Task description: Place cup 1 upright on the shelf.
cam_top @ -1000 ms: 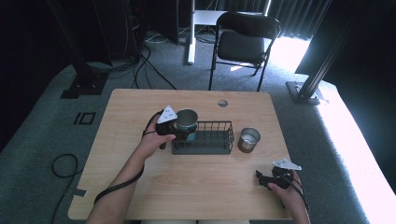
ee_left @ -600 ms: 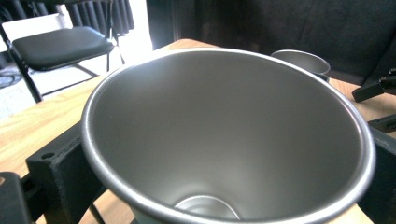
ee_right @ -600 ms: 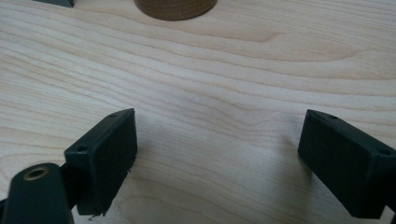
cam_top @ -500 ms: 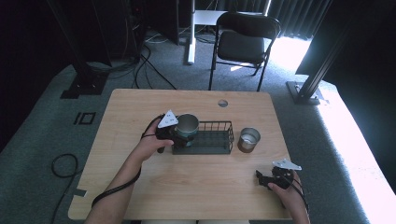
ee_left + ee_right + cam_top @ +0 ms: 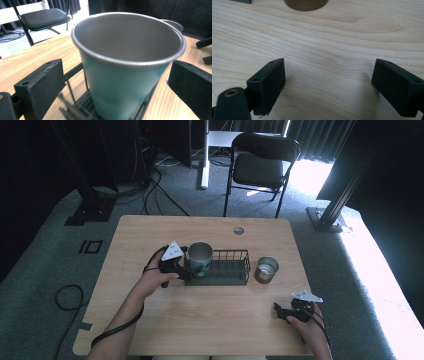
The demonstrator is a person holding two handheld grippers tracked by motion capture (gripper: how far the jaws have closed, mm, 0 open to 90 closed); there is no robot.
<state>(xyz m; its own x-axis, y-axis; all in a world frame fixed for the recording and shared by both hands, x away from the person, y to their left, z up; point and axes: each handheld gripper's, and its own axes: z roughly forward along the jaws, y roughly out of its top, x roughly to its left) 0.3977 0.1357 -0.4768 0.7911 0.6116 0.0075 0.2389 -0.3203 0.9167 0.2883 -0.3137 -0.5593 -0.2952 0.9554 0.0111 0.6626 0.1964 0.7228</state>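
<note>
A teal cup point(image 5: 200, 258) is seen standing upright in the left end of a black wire basket point(image 5: 227, 268) at mid-table, its steel rim well above the basket's top wire. The left gripper point(image 5: 186, 270) is held just beside the cup on its left; in the left gripper view the cup point(image 5: 127, 65) is framed between two wide-set jaws, with a gap visible on each side, so nothing is gripped. Risk is judged to lie in that closeness: should the gripper be drawn back at a slant, one pad could catch the tapered wall and the tall cup could be tipped over the low wire or dragged along with the light basket. A small steel cup point(image 5: 266, 269) stands just right of the basket and could be knocked if the basket were shoved that way. The right gripper point(image 5: 286, 312) is rested on the table point(image 5: 150, 230) near the right front edge, well apart from the basket, its jaws spread wide over bare wood and holding nothing, so little trouble is expected from that side.
</note>
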